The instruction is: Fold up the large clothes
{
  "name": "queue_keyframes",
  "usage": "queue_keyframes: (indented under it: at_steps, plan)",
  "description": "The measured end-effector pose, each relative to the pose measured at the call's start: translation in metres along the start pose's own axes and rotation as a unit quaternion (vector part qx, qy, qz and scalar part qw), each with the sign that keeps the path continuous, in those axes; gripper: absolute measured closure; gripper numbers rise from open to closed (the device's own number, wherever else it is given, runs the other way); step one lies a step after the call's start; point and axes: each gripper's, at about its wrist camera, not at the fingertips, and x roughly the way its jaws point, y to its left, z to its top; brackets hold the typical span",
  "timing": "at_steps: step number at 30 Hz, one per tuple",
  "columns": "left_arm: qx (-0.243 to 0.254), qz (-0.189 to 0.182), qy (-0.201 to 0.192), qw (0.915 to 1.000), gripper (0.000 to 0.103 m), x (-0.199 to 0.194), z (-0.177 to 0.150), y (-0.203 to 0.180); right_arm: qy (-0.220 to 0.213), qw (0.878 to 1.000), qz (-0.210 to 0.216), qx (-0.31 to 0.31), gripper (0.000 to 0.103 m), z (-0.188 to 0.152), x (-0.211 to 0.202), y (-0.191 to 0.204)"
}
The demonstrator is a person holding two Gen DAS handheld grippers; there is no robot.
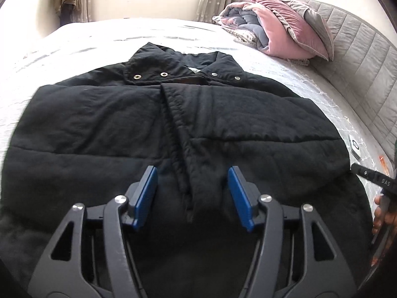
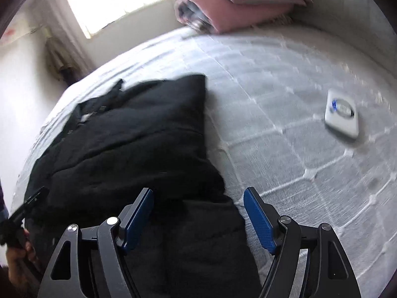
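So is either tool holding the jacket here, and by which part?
Nothing is held. The left tool and right tool both stand open above the black jacket.

Left hand-held gripper (image 1: 192,193) angled downward, jaws apart, gripping nothing. Right hand-held gripper (image 2: 198,216) likewise, jaws wider.

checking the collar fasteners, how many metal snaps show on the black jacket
4, in a row along the collar of the jacket: two on the left flap, two on the right. More may be hidden under the folds.

Quilted white bed (image 1: 74,39) bearing black jacket (image 1: 148,129), folded pink bedding (image 1: 280,27), small white device (image 2: 342,111).
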Motion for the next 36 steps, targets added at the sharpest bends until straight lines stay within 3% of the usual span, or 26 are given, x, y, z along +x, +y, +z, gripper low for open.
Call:
queue_keyframes:
  at_steps: [3, 11, 15, 21, 29, 33, 36]
  plan:
    - [-0.008, 0.001, 0.001, 1.0, 0.021, -0.03, -0.005, 0.005, -0.008, 1.0, 0.011, -0.019, 0.026, -0.007, -0.02, 0.012]
    - [-0.025, 0.006, 0.031, 0.9992, 0.014, -0.105, -0.037, 0.03, -0.01, 0.997, 0.05, -0.06, 0.021, -0.033, -0.071, 0.046]
    - [-0.028, 0.018, 0.032, 0.9989, 0.004, -0.142, -0.063, 0.048, 0.001, 0.996, 0.06, -0.069, 0.017, -0.046, -0.088, 0.06]
    - [-0.039, 0.031, 0.044, 0.9978, 0.001, -0.184, -0.098, 0.079, 0.034, 0.994, 0.086, -0.065, 0.014, -0.074, -0.096, 0.07]
    - [-0.063, 0.024, 0.085, 0.9941, 0.001, -0.207, -0.14, 0.124, 0.055, 0.985, 0.163, -0.018, 0.014, -0.104, -0.121, 0.049]
    - [-0.084, -0.004, 0.104, 0.9911, 0.001, -0.209, -0.16, 0.145, 0.064, 0.979, 0.194, -0.002, 0.014, -0.121, -0.133, 0.011]
    - [-0.086, -0.023, 0.108, 0.9901, 0.001, -0.207, -0.176, 0.156, 0.062, 0.981, 0.185, 0.018, 0.014, -0.131, -0.138, -0.026]
